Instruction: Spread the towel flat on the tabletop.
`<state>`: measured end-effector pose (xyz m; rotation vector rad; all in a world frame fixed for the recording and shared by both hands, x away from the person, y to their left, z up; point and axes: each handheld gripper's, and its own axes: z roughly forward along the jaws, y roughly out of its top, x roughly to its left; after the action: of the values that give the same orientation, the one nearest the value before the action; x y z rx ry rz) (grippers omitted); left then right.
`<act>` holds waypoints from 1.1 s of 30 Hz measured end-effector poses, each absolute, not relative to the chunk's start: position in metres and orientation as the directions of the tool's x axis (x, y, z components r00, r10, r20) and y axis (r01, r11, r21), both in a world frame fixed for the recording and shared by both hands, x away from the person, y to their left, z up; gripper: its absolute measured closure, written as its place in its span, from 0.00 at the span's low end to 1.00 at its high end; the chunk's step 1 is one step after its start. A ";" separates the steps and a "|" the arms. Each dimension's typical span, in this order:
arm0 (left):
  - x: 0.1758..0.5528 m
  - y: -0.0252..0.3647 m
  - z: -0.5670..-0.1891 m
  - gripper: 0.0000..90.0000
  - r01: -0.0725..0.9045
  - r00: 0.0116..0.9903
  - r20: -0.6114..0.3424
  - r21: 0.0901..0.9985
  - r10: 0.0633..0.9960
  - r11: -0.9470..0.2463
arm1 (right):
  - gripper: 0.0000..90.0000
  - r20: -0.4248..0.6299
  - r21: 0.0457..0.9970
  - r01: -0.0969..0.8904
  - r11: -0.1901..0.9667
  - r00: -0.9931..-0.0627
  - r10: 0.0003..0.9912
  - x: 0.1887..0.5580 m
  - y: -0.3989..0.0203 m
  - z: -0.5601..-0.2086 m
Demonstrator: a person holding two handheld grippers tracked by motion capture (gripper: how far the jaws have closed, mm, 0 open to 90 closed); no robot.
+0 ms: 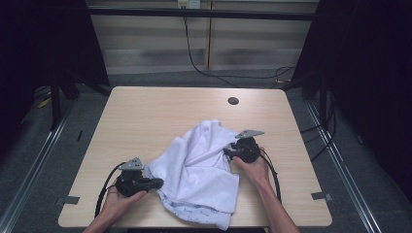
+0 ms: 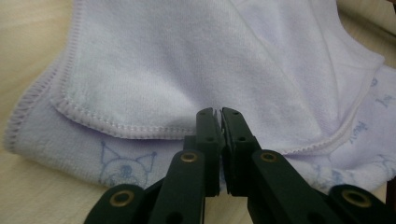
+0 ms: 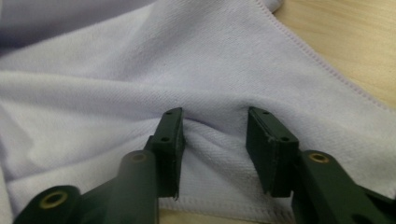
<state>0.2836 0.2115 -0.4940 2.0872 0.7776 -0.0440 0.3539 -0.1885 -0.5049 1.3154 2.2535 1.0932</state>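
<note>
White towel (image 2: 196, 65) — left gripper (image 2: 220, 114) jaws pinch it, right gripper (image 3: 215, 122) jaws half-open astride a fold.

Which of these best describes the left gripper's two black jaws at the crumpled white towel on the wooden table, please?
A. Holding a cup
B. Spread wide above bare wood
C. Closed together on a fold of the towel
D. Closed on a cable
C: in the left gripper view the left gripper has its jaws pressed together with a sliver of the white towel pinched between them.

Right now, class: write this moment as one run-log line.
left gripper: shut on towel edge | right gripper: jaws apart, fold between them | table: towel crumpled
</note>
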 end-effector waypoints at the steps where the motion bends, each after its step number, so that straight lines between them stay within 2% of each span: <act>1: 0.284 0.214 -0.491 0.95 0.542 0.803 -0.317 0.740 0.505 -0.398 | 0.60 0.115 0.761 0.587 0.277 -0.543 0.832 0.352 -0.189 -0.501; 5: 0.291 0.223 -0.483 0.89 0.527 0.791 -0.287 0.769 0.540 -0.363 | 0.61 0.092 0.806 0.519 0.284 -0.584 0.807 0.330 -0.192 -0.472; 6: 0.298 0.228 -0.479 0.84 0.526 0.776 -0.285 0.785 0.563 -0.327 | 0.65 0.117 0.825 0.498 0.267 -0.614 0.781 0.316 -0.196 -0.462; 7: 0.298 0.228 -0.479 0.84 0.526 0.776 -0.285 0.785 0.563 -0.327 | 0.65 0.117 0.825 0.498 0.267 -0.614 0.781 0.316 -0.196 -0.462; 8: 0.300 0.230 -0.477 0.83 0.524 0.769 -0.282 0.792 0.574 -0.313 | 0.70 0.136 0.835 0.484 0.263 -0.643 0.753 0.300 -0.198 -0.457; 12: 0.313 0.234 -0.479 0.81 0.534 0.747 -0.277 0.791 0.604 -0.297 | 0.74 0.168 0.825 0.488 0.285 -0.693 0.701 0.274 -0.195 -0.462; 14: 0.320 0.230 -0.485 0.79 0.527 0.740 -0.227 0.781 0.633 -0.337 | 0.75 0.200 0.814 0.499 0.298 -0.722 0.663 0.257 -0.190 -0.474; 18: 0.326 0.224 -0.496 0.76 0.524 0.756 -0.213 0.764 0.619 -0.377 | 0.74 0.226 0.804 0.512 0.302 -0.733 0.641 0.242 -0.185 -0.483; 19: 0.326 0.222 -0.498 0.73 0.513 0.756 -0.179 0.760 0.630 -0.400 | 0.74 0.233 0.802 0.511 0.309 -0.744 0.627 0.238 -0.184 -0.484; 20: 0.327 0.221 -0.500 0.68 0.528 0.747 -0.190 0.753 0.637 -0.394 | 0.73 0.238 0.798 0.512 0.317 -0.752 0.614 0.234 -0.182 -0.484; 21: 0.328 0.222 -0.503 0.72 0.533 0.752 -0.212 0.752 0.624 -0.387 | 0.69 0.252 0.785 0.522 0.333 -0.760 0.599 0.228 -0.180 -0.488; 22: 0.327 0.221 -0.503 0.77 0.514 0.761 -0.182 0.754 0.623 -0.408 | 0.68 0.254 0.776 0.528 0.346 -0.763 0.594 0.226 -0.179 -0.492; 23: 0.326 0.221 -0.503 0.77 0.505 0.767 -0.161 0.750 0.621 -0.428 | 0.68 0.254 0.776 0.528 0.346 -0.763 0.594 0.226 -0.179 -0.492; 24: 0.326 0.222 -0.503 0.83 0.509 0.764 -0.162 0.746 0.624 -0.430 | 0.66 0.230 0.766 0.527 0.368 -0.760 0.609 0.224 -0.178 -0.496; 25: 0.325 0.223 -0.503 0.94 0.516 0.761 -0.170 0.744 0.626 -0.425 | 0.67 0.198 0.747 0.525 0.408 -0.762 0.617 0.226 -0.178 -0.502; 28: 0.323 0.227 -0.503 0.97 0.532 0.763 -0.203 0.735 0.614 -0.419 | 0.66 0.191 0.753 0.525 0.397 -0.751 0.632 0.232 -0.180 -0.503; 33: 0.323 0.227 -0.504 0.98 0.545 0.760 -0.226 0.733 0.609 -0.408 | 0.71 0.163 0.755 0.531 0.385 -0.720 0.674 0.255 -0.187 -0.505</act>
<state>0.3229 0.2266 -0.5036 2.0990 0.8624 0.0961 0.2551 -0.1872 -0.5053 1.0853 2.4680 1.2465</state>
